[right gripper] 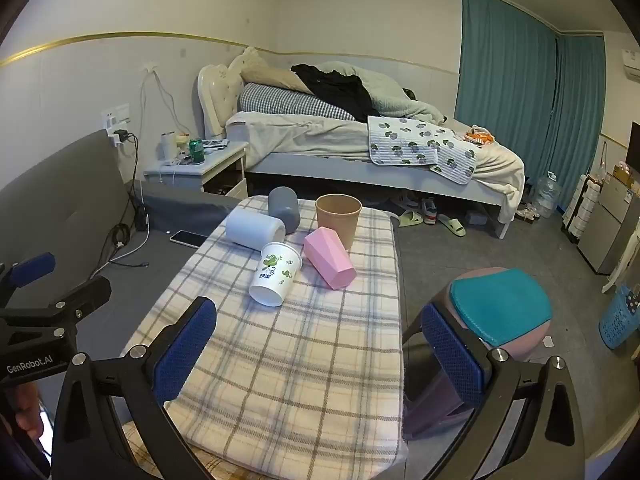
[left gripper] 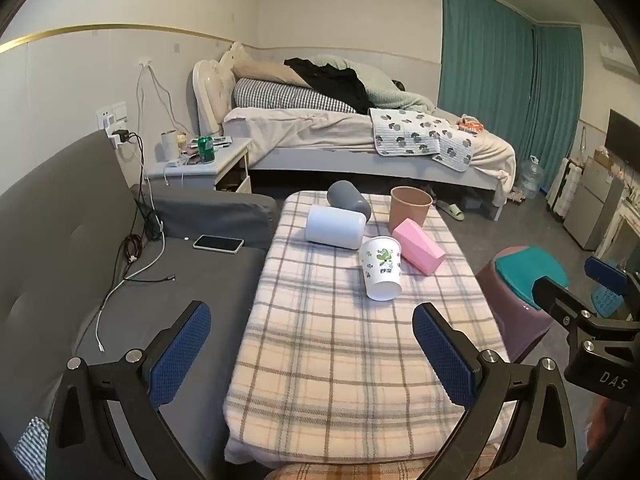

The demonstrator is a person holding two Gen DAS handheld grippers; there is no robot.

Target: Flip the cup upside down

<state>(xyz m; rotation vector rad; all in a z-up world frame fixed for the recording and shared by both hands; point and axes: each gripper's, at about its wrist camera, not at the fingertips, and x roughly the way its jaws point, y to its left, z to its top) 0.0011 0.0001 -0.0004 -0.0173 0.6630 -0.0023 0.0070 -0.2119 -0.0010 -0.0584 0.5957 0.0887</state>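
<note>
Plaid table (left gripper: pixel 340 360) fills the frame's centre. At its upper middle, a brown cup (left gripper: pixel 410 208) stands upright among white (left gripper: pixel 335 227), grey (left gripper: pixel 349 199), pink (left gripper: pixel 418 246) and paper (left gripper: pixel 381 268) cups lying toppled. Left gripper (left gripper: pixel 312 354) and right gripper (right gripper: pixel 320 354) hover low in frame, spread wide, empty.

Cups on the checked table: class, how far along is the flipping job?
Done: no cup stands upside down. The brown cup stands upright; the white, grey, pink and printed cups lie sideways. In hand: nothing; both grippers open. Left: all flipping.
</note>
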